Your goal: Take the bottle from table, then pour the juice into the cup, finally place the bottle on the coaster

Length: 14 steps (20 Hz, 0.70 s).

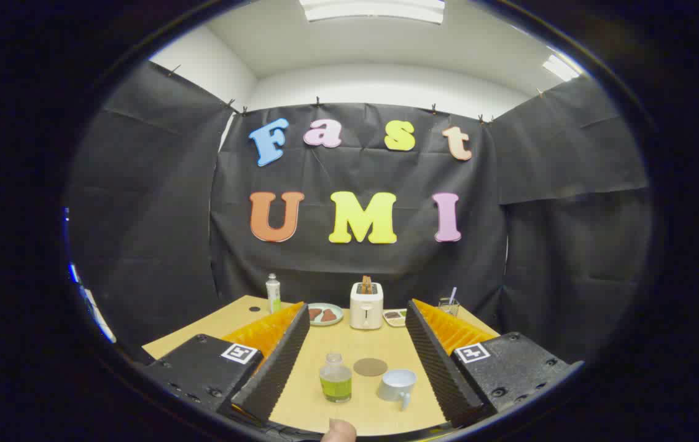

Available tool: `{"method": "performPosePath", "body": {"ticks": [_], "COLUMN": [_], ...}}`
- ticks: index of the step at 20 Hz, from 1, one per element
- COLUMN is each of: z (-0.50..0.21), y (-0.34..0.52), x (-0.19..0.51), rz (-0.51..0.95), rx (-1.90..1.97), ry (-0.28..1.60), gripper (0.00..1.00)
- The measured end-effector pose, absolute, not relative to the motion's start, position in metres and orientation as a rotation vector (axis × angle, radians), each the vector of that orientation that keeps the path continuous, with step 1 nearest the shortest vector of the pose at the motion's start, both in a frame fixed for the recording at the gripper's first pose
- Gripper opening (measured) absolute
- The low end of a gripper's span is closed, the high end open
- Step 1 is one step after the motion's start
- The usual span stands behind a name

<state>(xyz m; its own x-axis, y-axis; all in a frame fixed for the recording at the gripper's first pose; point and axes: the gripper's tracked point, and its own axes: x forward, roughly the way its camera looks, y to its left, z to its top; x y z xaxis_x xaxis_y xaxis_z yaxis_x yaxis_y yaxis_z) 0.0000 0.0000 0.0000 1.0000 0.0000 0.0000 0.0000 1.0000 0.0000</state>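
Ribbed tongs (355, 356) gape wide around a squat clear bottle (336, 382) and round coaster (370, 367).

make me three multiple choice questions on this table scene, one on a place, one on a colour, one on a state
1. Where does the coaster lie?
A. on the table just behind the bottle and the cup
B. under the toaster
C. on top of the cup

2. What colour is the juice in the bottle?
A. red
B. yellow-green
C. dark blue

3. What state is the gripper in?
A. shut on the bottle
B. shut on the cup
C. open, with the bottle and cup standing between its fingers, untouched

Answers:
1 A, since the brown disc sits flat on the bare tabletop beyond the bottle and cup, well short of the toaster.
2 B, since the lower part of the clear bottle shows yellow-green liquid.
3 C, since the two fingers stand wide apart with table showing on both sides of the bottle and cup.
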Motion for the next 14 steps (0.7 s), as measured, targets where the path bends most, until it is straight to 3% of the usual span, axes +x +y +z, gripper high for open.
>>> {"method": "performPosePath", "body": {"ticks": [14], "z": [-0.015], "y": [-0.004], "x": [0.008], "rz": [-0.01], "rx": [0.033], "ry": [0.019], "gripper": [1.0]}}
